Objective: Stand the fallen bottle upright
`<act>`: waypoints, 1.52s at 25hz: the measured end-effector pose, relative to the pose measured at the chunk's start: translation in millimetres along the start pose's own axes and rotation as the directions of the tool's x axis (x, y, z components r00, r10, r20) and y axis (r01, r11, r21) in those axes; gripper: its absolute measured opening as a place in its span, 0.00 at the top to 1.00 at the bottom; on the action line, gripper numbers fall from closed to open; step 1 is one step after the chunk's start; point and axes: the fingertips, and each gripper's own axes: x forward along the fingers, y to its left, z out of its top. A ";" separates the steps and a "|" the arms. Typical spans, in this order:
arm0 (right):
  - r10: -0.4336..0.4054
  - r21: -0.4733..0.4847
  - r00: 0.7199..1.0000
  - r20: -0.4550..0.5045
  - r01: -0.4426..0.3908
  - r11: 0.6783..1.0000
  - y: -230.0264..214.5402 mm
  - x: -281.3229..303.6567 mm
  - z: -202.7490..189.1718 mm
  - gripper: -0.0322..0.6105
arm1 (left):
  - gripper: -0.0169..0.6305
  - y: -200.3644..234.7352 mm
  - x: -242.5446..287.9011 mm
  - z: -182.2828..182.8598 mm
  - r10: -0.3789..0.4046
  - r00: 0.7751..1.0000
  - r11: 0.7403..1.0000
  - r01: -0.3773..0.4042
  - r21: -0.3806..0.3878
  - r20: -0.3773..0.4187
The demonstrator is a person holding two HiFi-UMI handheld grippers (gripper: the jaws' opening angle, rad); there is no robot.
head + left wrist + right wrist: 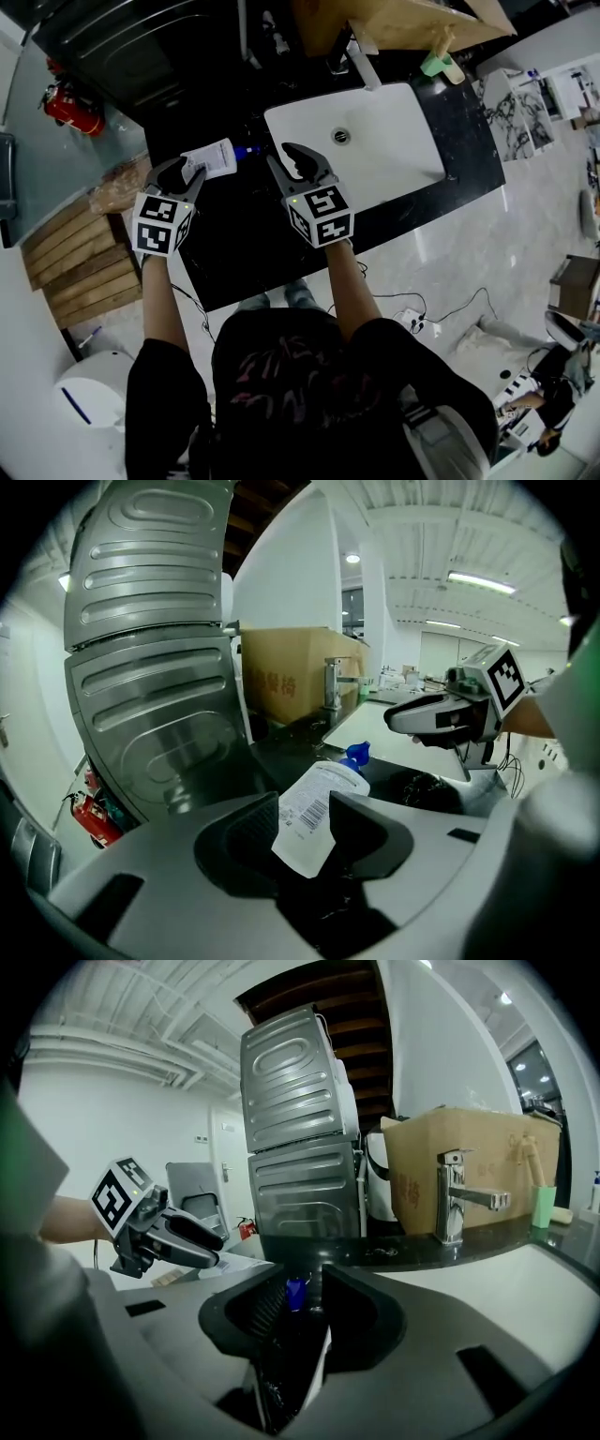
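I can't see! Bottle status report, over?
Both open: left gripper astride the bottle, right gripper facing its blue cap. Bottle lying on counter. Nothing blocking.

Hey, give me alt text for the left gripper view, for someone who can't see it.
A white bottle with a barcode label and blue cap lies on a black counter, its bottom end between the open jaws of the left gripper. The right gripper is at the right, by a white sink; a grey ribbed metal panel stands at the left.
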 end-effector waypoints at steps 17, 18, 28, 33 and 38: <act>-0.029 0.048 0.992 -0.120 0.035 0.998 8.0 56.5 -27.9 0.69 | 0.68 3.5 14.7 -3.0 -0.113 0.993 0.993 0.114 -0.028 0.031; -0.039 0.033 0.991 -0.128 0.044 0.999 8.1 57.3 -27.1 0.72 | 0.68 3.5 14.5 -3.0 -0.117 0.993 0.993 0.118 -0.026 0.031; -0.101 -0.011 0.983 -0.153 0.101 0.995 7.4 66.2 -22.9 0.84 | 0.68 4.8 13.7 -3.1 -0.133 0.990 0.991 0.134 -0.026 0.055; -0.129 -0.033 0.978 -0.161 0.125 0.992 9.0 66.2 -22.2 0.85 | 0.68 5.7 12.0 -2.9 -0.135 0.988 0.990 0.137 -0.024 0.070; -0.148 -0.022 0.977 -0.153 0.146 0.989 7.5 66.7 -22.8 0.85 | 0.68 5.2 12.4 -3.4 -0.140 0.987 0.989 0.142 -0.028 0.074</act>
